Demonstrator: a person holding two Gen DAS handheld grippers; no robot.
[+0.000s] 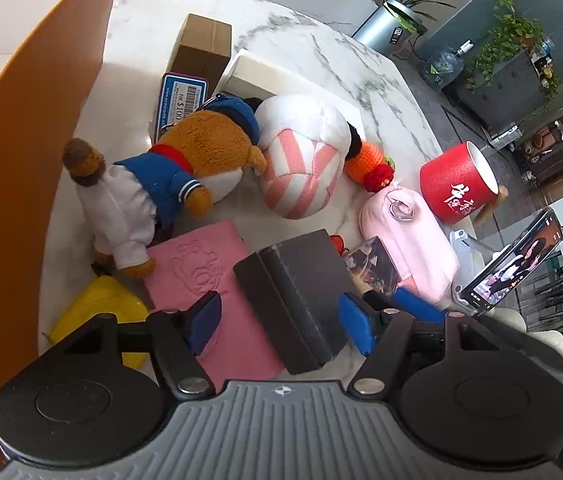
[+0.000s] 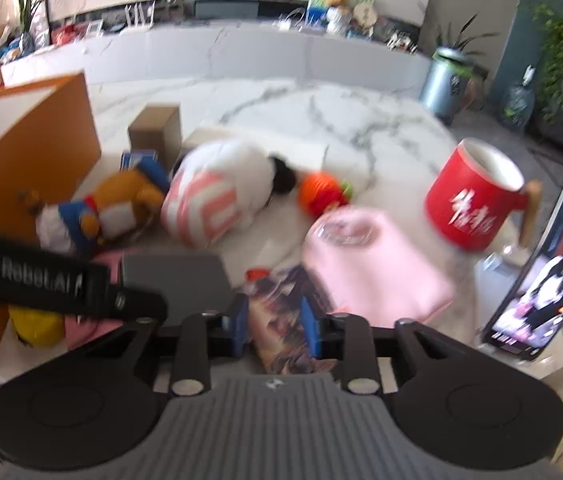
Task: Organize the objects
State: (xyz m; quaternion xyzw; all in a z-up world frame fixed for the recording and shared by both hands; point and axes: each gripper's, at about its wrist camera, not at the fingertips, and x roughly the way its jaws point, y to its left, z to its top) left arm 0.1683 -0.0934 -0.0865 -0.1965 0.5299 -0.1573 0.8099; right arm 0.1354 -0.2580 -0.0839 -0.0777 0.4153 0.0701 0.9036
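Two tools, one per hand. Left tool (image 1: 279, 324): jaws spread wide, nothing held; black box (image 1: 295, 300) lies between and just ahead of its blue pads (image 1: 205, 320), partly over a pink embossed pad (image 1: 205, 276). Right tool (image 2: 274, 326): blue fingers (image 2: 308, 328) set either side of a printed card (image 2: 285, 320), a gap showing at each side; contact cannot be told, view blurred. Ahead-right of this tool: pink pouch (image 2: 377, 268), then red mug (image 2: 477, 196) and a propped phone (image 2: 541, 280). Ahead of the left tool: sailor bear (image 1: 177, 168), pink-striped plush (image 1: 301, 160), orange knitted toy (image 1: 369, 164), cardboard box (image 1: 201, 48). Left: yellow item (image 1: 97, 308), orange panel (image 1: 21, 140). All on a marble table (image 1: 321, 52).
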